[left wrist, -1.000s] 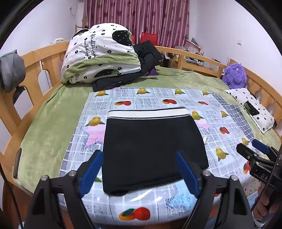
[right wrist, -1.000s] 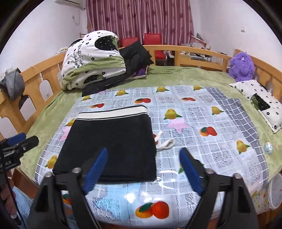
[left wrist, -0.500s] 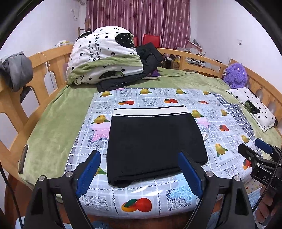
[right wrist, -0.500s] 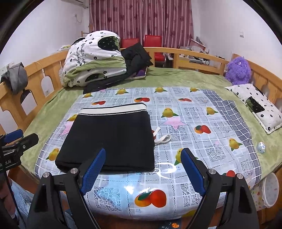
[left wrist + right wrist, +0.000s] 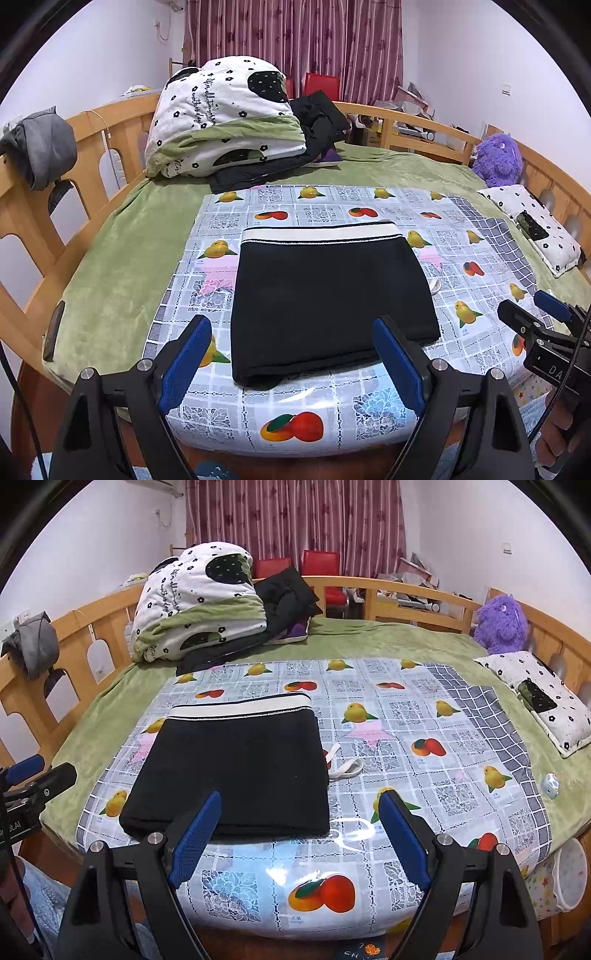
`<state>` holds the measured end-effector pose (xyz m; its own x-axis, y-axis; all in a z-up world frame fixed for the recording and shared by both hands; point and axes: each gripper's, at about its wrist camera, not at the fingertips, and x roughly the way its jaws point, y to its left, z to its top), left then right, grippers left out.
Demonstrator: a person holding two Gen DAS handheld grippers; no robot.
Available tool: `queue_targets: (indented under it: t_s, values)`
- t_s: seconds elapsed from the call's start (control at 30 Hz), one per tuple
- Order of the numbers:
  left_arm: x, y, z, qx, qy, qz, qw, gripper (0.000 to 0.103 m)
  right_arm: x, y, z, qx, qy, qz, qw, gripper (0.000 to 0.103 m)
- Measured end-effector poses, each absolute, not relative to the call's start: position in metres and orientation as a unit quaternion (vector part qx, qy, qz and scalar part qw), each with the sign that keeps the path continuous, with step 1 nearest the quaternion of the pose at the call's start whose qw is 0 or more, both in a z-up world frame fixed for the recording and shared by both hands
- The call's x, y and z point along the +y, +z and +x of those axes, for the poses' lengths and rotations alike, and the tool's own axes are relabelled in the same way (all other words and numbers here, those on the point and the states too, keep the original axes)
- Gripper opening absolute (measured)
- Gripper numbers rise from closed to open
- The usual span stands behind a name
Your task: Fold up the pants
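The black pants lie folded into a compact rectangle on the fruit-print cloth, just ahead of both tongs. The left tongs and right tongs hang apart and empty, clear of the near edge, probably because the folding looks finished and needs no further grip.
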<state>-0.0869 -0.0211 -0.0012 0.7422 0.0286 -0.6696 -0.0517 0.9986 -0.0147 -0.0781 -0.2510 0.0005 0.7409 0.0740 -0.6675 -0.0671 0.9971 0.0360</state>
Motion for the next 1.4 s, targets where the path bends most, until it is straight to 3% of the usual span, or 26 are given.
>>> queue_targets:
  t_s: [1.4]
  values:
    - [-0.021, 0.001, -0.092, 0.36, 0.022, -0.018, 0.933, 0.089, -0.261, -0.001, -0.077, 0.361, 0.025, 0.017, 0.932, 0.086]
